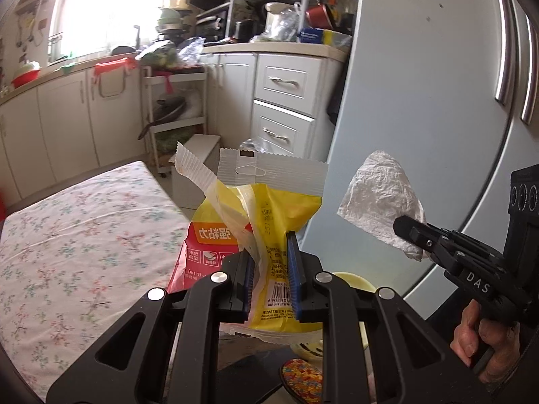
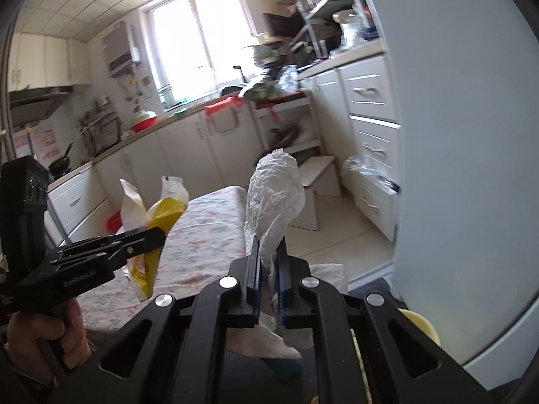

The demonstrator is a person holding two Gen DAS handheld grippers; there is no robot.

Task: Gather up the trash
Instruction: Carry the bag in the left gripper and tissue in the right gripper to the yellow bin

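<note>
The refrigerator (image 1: 421,84) is filling the right side of both views, a pale curved door with the white kitchen cabinets (image 1: 286,101) standing beyond it at the far end of the room. Low on the left, the table under a floral cloth (image 1: 74,235) is lying near the grippers, with no trash visible on the part of it that shows.

The left gripper (image 1: 269,276) is clamping a torn yellow and red wrapper (image 1: 266,208) between its blue pads, with the torn, crimped white top edge standing up above the jaws. The right gripper (image 2: 267,279) is nearly closed on a crumpled white tissue (image 2: 274,188), pinching it near its lower end (the rest is ballooning upward). Both pieces are being held in the air, over the near end of the table and just left of the refrigerator.

Both look very light and limp. The wrapper seems slick film, so it may slide unless pinched across a folded or doubled part, as here. The tissue is soft and could tear; gripping the bunched middle looks safest. No bin is showing in either view, so where they will drop is unclear.
</note>
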